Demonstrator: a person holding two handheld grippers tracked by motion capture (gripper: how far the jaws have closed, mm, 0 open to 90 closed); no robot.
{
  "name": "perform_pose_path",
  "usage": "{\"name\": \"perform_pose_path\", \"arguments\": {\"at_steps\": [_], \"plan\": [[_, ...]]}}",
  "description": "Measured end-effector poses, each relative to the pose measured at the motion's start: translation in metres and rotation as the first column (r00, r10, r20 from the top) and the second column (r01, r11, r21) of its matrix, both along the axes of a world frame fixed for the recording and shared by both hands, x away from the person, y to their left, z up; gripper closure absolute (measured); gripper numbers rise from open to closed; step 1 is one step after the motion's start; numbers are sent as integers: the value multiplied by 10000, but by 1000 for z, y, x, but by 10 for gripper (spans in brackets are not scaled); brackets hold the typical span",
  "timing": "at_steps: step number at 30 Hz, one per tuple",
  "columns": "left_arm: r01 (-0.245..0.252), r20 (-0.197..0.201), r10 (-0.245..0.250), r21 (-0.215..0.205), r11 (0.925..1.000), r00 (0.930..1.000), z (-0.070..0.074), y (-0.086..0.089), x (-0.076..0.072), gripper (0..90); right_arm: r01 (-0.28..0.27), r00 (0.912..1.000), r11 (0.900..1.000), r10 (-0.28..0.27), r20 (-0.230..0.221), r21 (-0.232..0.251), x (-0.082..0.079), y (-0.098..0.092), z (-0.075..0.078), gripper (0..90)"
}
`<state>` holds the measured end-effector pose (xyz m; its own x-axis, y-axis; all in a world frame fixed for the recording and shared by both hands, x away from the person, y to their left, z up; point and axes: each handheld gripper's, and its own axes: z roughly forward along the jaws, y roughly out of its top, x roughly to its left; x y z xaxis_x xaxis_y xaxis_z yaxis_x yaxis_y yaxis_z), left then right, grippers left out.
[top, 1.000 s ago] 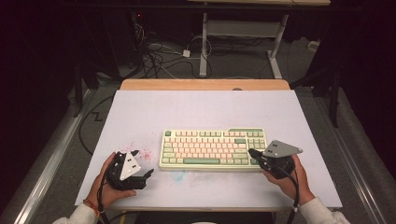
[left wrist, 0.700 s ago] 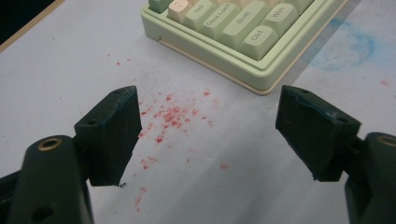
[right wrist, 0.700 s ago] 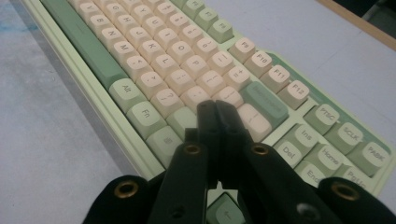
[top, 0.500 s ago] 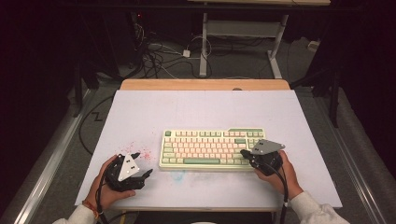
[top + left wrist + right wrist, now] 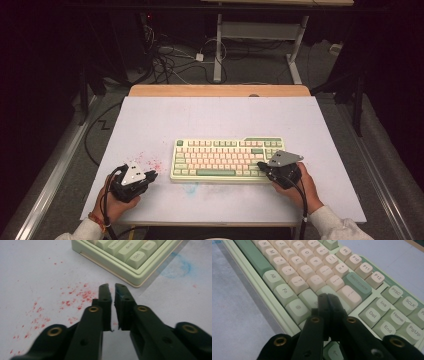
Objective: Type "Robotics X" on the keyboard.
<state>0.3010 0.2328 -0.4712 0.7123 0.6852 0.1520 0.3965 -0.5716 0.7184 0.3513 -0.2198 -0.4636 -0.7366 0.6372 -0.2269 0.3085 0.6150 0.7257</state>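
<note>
While the white table mat (image 5: 210, 120) spreads wide, we judge the pale green and cream mechanical keyboard (image 5: 225, 159) at its near middle rigid, weighty, best gripped by its case edges. Our right gripper (image 5: 328, 298), jaws closed on nothing, hovers over keys whose legends the high view blurs; our left gripper (image 5: 111, 288), jaws slightly parted and empty, sits beside red specks (image 5: 75, 296).

1 keyboard (image 5: 227, 159), 2 grippers, left (image 5: 150, 176), right (image 5: 261, 165), 1 table (image 5: 215, 117)

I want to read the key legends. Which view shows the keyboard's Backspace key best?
The right gripper view: the Backspace key sits close, its label readable. The high view shows the whole keyboard, legends too small. The left gripper view catches a keyboard corner with Ctrl and Shift.
</note>
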Motion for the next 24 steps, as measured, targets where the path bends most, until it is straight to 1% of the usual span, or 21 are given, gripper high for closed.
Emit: {"name": "perform_pose_path", "arguments": {"at_steps": [1,4,9,12,17,18,20,22,24], "plan": [[31,5,-31,-12,10000,10000,1,-1,0,872,17,10000,10000,-17,-1,23,0,0,0,900],[89,-10,-89,142,9999,10000,2,-5,1,875,48,10000,10000,-48,27,82,-1,0,-1,900],[172,-58,-171,70,9998,9998,5,-11,5,875,111,9999,9999,-111,6,96,-1,0,-1,900],[271,-91,-270,125,9996,9996,6,-14,8,874,80,10000,9999,-81,41,94,-1,0,-1,900],[602,-105,-599,212,9980,9981,9,-27,14,875,127,9999,9998,-127,15,146,-1,0,-2,900],[656,-94,-654,290,9974,9978,10,-30,16,874,122,9999,9998,-123,28,134,-1,0,-2,900],[764,-147,-762,198,9969,9970,11,-36,18,874,108,9999,9999,-109,26,125,-1,0,-2,900],[855,-113,-852,311,9959,9963,12,-41,22,875,104,9999,9999,-104,58,109,-1,0,-2,900],[926,-104,-923,317,9952,9957,13,-46,25,875,105,9999,9999,-106,65,108,-1,0,-2,900]]}}
